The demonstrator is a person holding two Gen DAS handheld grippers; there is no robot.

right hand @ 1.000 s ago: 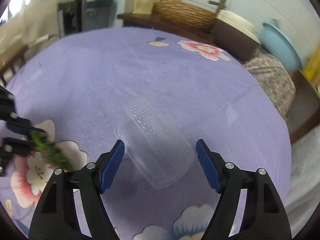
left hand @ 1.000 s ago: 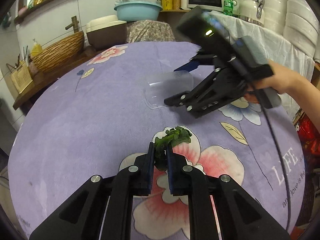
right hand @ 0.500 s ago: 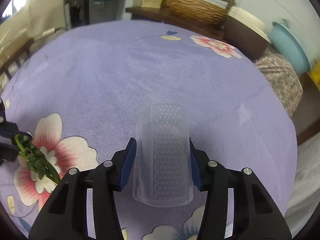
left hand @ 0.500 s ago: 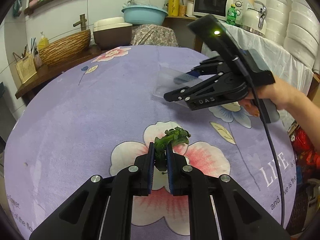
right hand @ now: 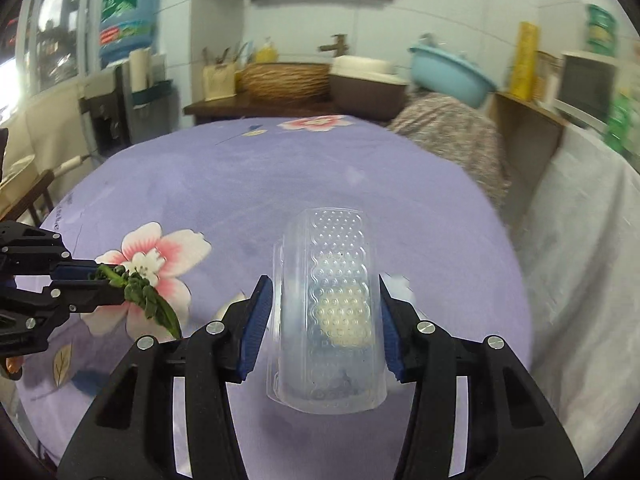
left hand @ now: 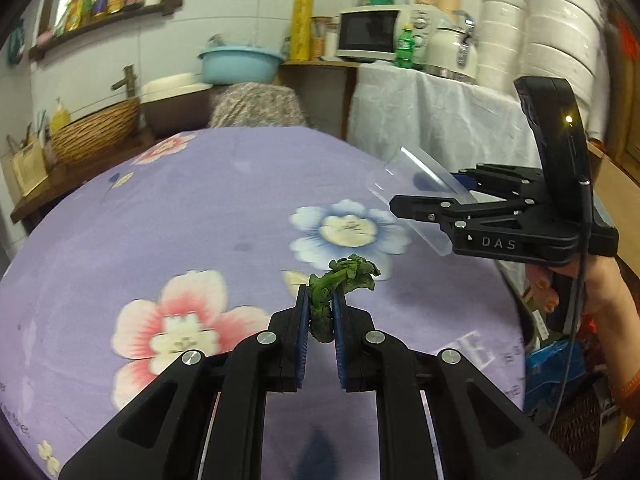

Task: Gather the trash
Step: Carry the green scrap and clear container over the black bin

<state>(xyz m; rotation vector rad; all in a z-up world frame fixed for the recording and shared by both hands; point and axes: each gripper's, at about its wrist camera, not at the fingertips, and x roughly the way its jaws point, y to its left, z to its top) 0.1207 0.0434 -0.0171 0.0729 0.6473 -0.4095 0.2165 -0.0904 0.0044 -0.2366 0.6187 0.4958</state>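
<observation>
My left gripper (left hand: pixel 320 304) is shut on a wilted green vegetable scrap (left hand: pixel 340 280) and holds it above the purple flowered tablecloth (left hand: pixel 180 208). My right gripper (right hand: pixel 326 312) is shut on a clear dimpled plastic tray (right hand: pixel 332 304) and holds it lifted off the table. In the left wrist view the right gripper (left hand: pixel 424 200) with the tray (left hand: pixel 420 184) is at the right, above the table's edge. In the right wrist view the left gripper (right hand: pixel 100 284) with the scrap (right hand: pixel 148 300) is at the left.
A cloth-covered side table (left hand: pixel 440 120) with a microwave (left hand: pixel 368 34) and kettle stands behind the round table. A wicker basket (left hand: pixel 96 132), a blue basin (left hand: pixel 240 64) and a covered chair (left hand: pixel 256 106) are at the far side. Bags (left hand: pixel 560 368) lie on the floor at right.
My right gripper closed on the clear tray and lifted it off the table, moving right. My left gripper kept the vegetable scrap and rose with it, turning rightward.
</observation>
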